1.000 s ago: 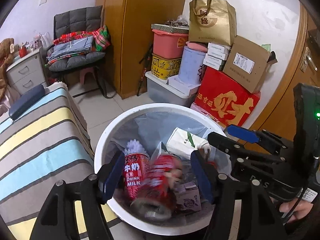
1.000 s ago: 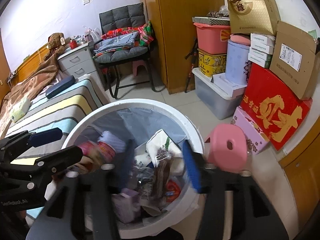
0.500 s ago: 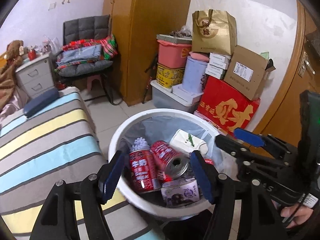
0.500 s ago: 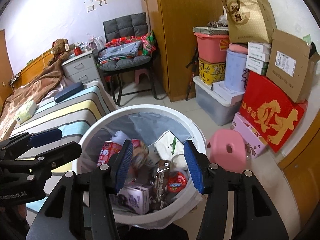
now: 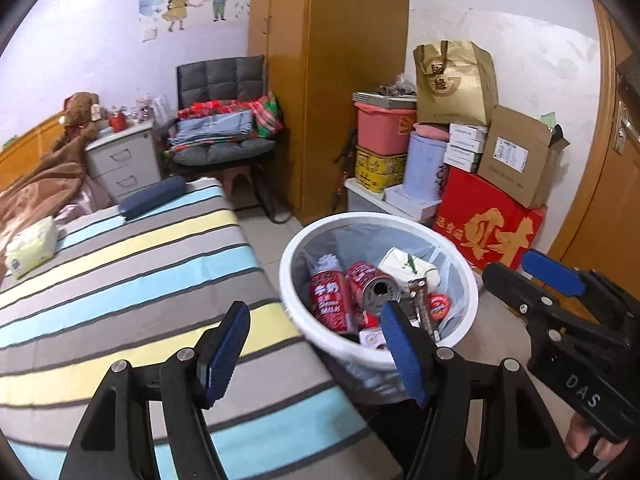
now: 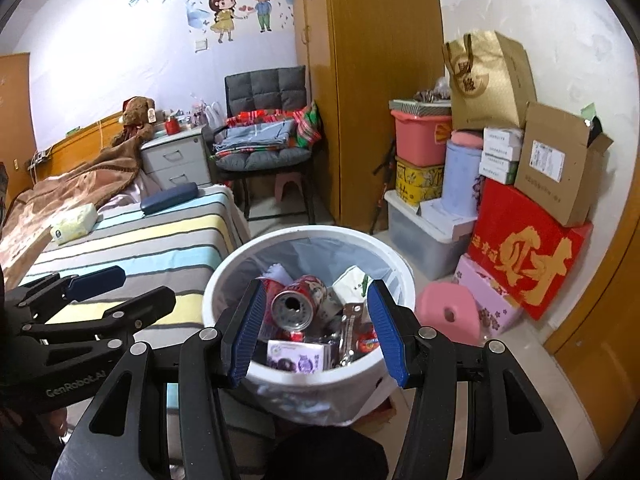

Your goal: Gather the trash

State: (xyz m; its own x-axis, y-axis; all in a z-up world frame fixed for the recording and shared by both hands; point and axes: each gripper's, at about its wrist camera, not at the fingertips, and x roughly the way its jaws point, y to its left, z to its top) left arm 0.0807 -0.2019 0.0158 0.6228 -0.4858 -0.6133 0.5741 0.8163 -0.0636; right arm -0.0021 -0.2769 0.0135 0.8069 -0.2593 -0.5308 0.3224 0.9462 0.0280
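**Bin full, both grippers empty**

White bin (image 6: 308,376) on floor beside striped bed (image 5: 132,264). Inside: red cans (image 6: 296,304), wrappers, small cartons. Left gripper (image 5: 316,356) over bed edge/bin rim, fingers apart, nothing held. Right gripper (image 6: 316,336) above bin, fingers apart, empty.

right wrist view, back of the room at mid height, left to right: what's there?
teddy bear → grey drawer unit → chair piled with folded blankets → wooden wardrobe → pink storage bin → gold paper bag → open cardboard box
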